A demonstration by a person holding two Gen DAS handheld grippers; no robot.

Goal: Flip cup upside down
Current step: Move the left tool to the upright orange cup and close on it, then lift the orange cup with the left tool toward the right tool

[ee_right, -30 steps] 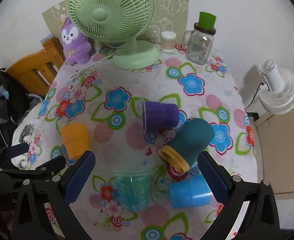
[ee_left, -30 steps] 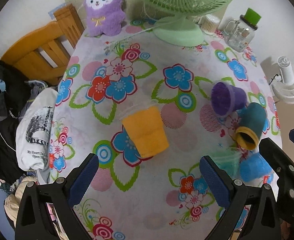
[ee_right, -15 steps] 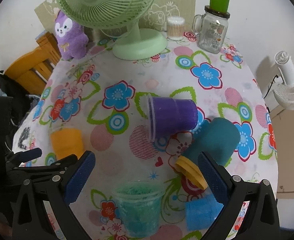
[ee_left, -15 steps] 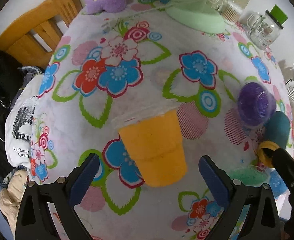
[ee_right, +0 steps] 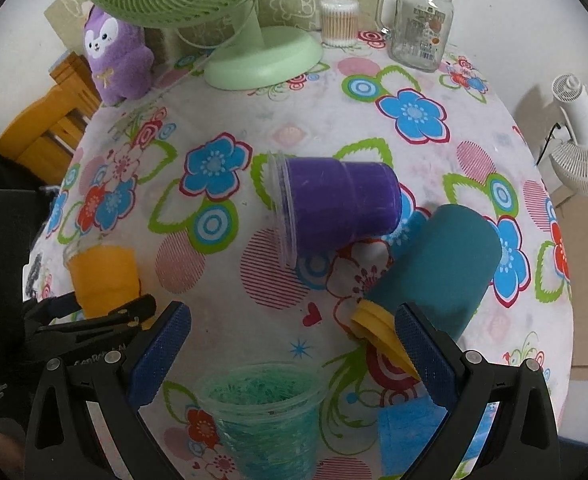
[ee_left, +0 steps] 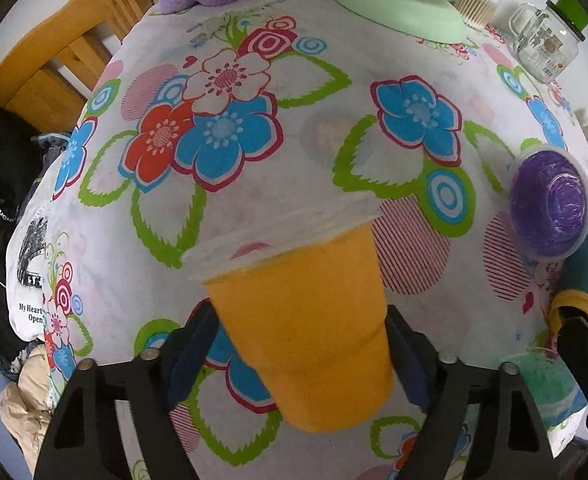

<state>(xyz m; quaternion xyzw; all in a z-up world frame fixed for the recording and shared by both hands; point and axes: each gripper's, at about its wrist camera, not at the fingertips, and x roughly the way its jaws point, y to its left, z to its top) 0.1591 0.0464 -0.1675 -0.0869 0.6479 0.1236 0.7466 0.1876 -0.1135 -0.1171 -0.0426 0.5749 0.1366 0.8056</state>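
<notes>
The left claw (ee_left: 298, 348) has its two blue-padded fingers on either side of the orange cup (ee_left: 302, 320), spread about as wide as the cup's body; the pads sit at or just beside its walls, and whether they actually press on it cannot be told. The orange cup is a tapered plastic tumbler, opaque and matte over most of its height, with a clear, thin rim band; it stands on the table (ee_left: 254, 152) with that wide clear rim pointing away from the claw and its narrower base toward the camera, low between the fingers. In the right wrist view the same cup (ee_right: 102, 276) shows upright at the far left, with the left claw's black frame reaching in beside it. The right claw (ee_right: 290, 356) is wide open and holds nothing; its ribbed blue pads hang above the flowered, smooth tablecloth. Just below and between its fingers stands a clear cup (ee_right: 262, 412) filled with green shredded stuffing. By its right finger lies a teal cylinder (ee_right: 442, 264) with a yellow ridged end, tipped on its side, and a blue cup (ee_right: 406, 432) sits below that finger. Ahead of the claw a purple cup (ee_right: 334, 208) lies on its side, its clear rim facing left, touching the teal cylinder. Farther off stand a green fan (ee_right: 262, 56), a purple plush toy (ee_right: 114, 60), a glass jar mug (ee_right: 422, 24) and a tub of cotton swabs (ee_right: 338, 20).
</notes>
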